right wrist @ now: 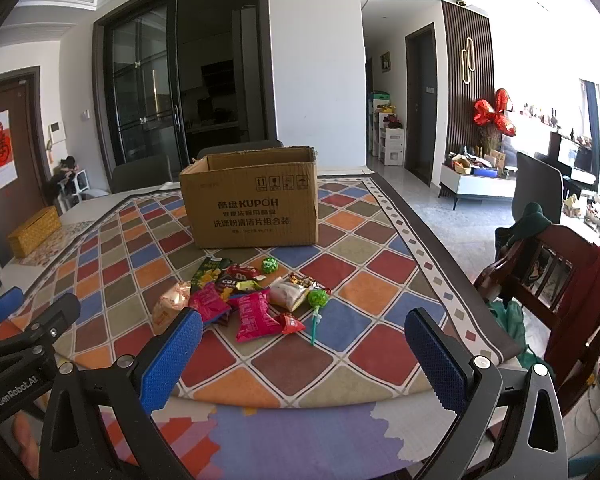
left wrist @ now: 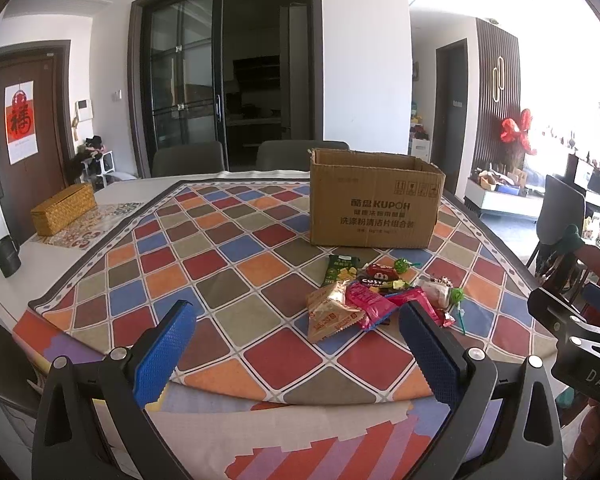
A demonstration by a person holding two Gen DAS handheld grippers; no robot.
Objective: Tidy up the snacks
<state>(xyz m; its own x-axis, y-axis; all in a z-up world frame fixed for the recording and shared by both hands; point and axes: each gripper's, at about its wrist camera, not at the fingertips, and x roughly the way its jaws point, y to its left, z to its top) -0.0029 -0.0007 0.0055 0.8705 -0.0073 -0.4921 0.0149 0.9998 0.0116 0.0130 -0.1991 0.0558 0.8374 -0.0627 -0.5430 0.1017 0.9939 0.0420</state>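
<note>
Both wrist views show a table (left wrist: 40, 264) covered by a cloth (left wrist: 236, 248) patterned in red, blue, orange and olive diamonds. Left claw (left wrist: 300, 320): spread wide, its blue textured pads hanging above the near edge of the table with nothing between them. Right claw (right wrist: 304, 330): likewise spread wide and empty above the near edge; the left claw's black body shows at the lower left of the right wrist view. Snacks (right wrist: 240, 296): a loose heap of small packets lying on the cloth about midway between the near edge and the cardboard box (right wrist: 252, 208), apart from both claws. The heap includes two pink packets, a green packet (left wrist: 340, 269) nearest the box, a tan packet (left wrist: 328, 314) on its left side, and a green lollipop (right wrist: 317, 301) on its right side with the stick pointing toward the near edge. The cardboard box stands upright and open-topped toward the far side of the table, just beyond the heap and not touching it. A woven yellow box (left wrist: 62, 209) and a dark mug (left wrist: 6, 254) sit along the left edge of the table, well apart from the snacks.
</note>
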